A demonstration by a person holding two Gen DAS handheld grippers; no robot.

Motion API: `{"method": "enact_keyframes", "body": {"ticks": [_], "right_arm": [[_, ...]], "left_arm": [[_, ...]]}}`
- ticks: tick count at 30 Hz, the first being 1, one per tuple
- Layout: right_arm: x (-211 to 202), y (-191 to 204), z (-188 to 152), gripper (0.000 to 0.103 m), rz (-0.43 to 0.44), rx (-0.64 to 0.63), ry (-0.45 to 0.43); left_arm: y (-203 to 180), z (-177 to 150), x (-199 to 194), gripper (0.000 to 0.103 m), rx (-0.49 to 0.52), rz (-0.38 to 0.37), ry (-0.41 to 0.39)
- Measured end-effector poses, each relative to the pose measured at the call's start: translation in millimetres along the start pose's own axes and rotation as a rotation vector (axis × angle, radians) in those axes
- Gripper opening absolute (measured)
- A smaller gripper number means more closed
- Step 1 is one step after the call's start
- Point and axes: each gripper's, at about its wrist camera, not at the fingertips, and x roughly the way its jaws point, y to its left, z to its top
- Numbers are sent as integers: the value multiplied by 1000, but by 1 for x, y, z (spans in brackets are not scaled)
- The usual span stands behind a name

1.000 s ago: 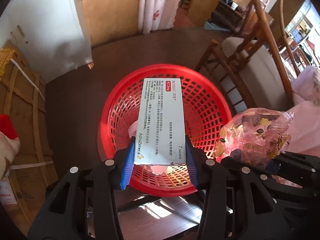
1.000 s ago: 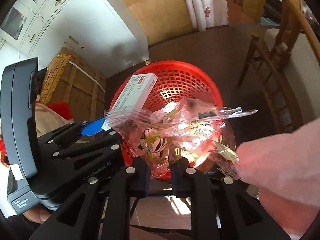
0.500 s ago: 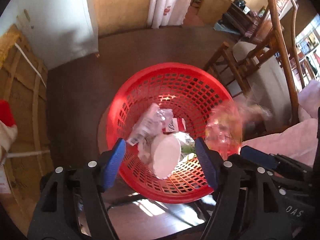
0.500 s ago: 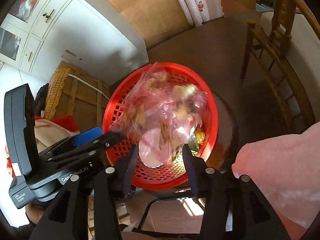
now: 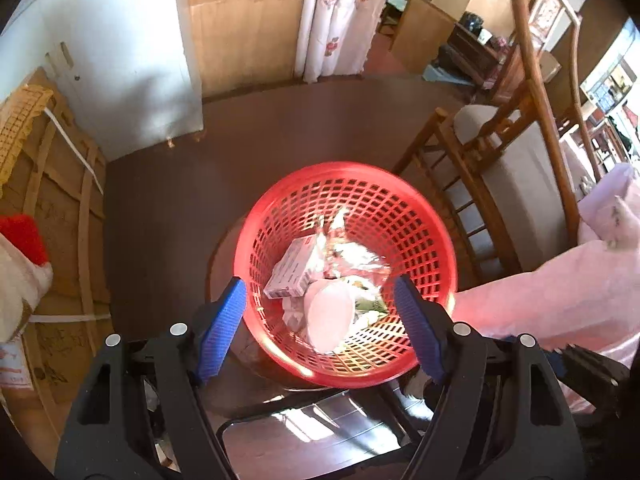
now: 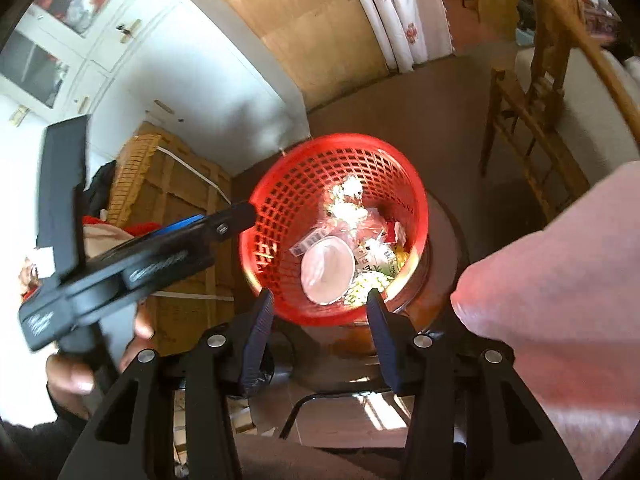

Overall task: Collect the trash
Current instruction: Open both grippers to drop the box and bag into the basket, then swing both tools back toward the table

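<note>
A red mesh basket [image 5: 404, 236] sits below both grippers. Inside it lie a white medicine box [image 5: 290, 270], a crumpled clear plastic wrapper [image 5: 352, 258] and a white round lid [image 5: 330, 316]. My left gripper [image 5: 320, 328] hangs above the basket's near rim, open, with nothing between its blue pads. In the right wrist view the same basket [image 6: 304, 184] holds the wrapper [image 6: 346, 210] and the lid [image 6: 328, 270]. My right gripper [image 6: 322, 336] is above the near rim, jaws opening and empty. One of the left gripper's fingers [image 6: 234, 218] reaches in from the left.
The basket stands on a round dark stool [image 6: 444, 240] on a brown floor. A wooden chair with a grey cushion [image 5: 500, 152] is to the right. Pink cloth [image 6: 560, 280] fills the near right. A strapped cardboard crate [image 5: 52, 200] and white cabinets stand to the left.
The left gripper let go of the medicine box and the right let go of the plastic wrapper; both fell into the basket. Both grippers opened and rose away from it.
</note>
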Motion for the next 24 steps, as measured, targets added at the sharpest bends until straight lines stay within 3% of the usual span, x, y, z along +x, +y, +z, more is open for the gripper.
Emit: {"method": "enact_keyframes", "body": {"ticks": [6,12,17,24], "right_arm": [[-75,11,-27,58,-62,-63,-132],[-157,-5,-61,65,-162,-21,-287],[-236,-42,-106,72,-306,91,-405],[-348,-116,-194,73,-494,292,-543]], "left_arm": [[-27,-2,-39,74,46,-47,-76],[-78,-12,-83,78,157,-110,-157],[-145,-32,-113,78,315,-180,-193],[-265,-68,-143,81,569,-309,-212]]}}
